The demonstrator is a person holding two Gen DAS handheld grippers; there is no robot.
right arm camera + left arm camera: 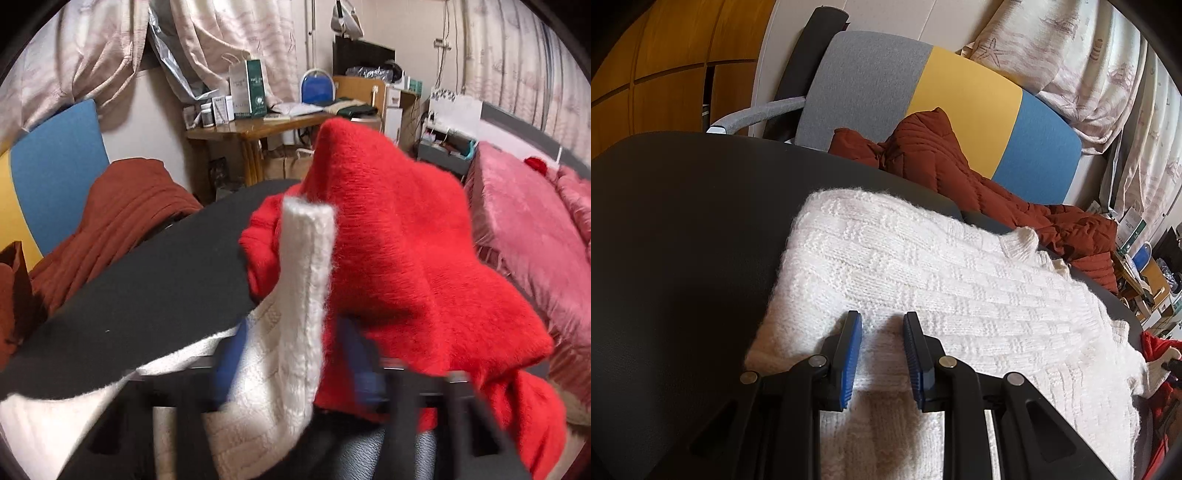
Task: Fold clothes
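Observation:
A white knit sweater (923, 266) lies spread on the black table (683, 240). My left gripper (882, 332) sits at its near edge, blue pads pinched on a raised fold of the knit. In the right wrist view the sweater's sleeve (303, 240) stands up, cuff uppermost, between the blurred blue pads of my right gripper (293, 354). Those pads stand wide apart, the right one clear of the sleeve. A fluffy red sweater (406, 240) is heaped just behind and to the right of the sleeve, and its edge shows as red fabric (1152, 347) at the table's right end.
A rust-brown quilted jacket (942, 158) is draped over a grey, yellow and blue chair (960, 92) behind the table. A pink blanket (524, 221) covers a bed to the right. A cluttered wooden desk (258, 125) stands by the curtains.

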